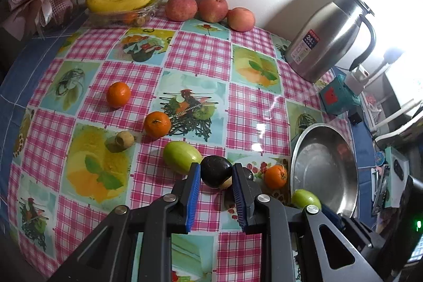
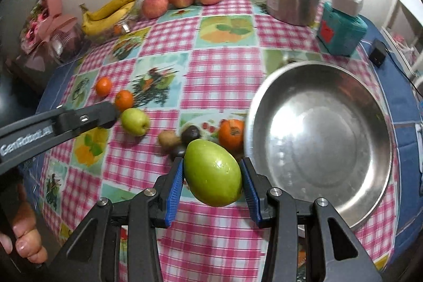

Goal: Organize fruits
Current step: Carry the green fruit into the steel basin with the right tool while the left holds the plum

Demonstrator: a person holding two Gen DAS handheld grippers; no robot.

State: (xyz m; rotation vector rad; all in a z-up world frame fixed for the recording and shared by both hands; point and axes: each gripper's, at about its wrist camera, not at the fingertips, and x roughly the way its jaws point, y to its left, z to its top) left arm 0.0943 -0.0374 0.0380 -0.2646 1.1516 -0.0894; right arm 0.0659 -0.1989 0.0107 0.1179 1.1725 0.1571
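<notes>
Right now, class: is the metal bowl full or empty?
Empty: the metal bowl shows only its bare shiny inside, with no fruit in it; the green fruit sits between the right fingers.

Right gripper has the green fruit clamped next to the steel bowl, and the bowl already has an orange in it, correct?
Not quite. The steel bowl holds nothing; the right wrist view shows its bare inside. The nearest orange sits on the tablecloth just outside its rim. The rest stands: the right gripper has the green fruit clamped next to the bowl.
</notes>
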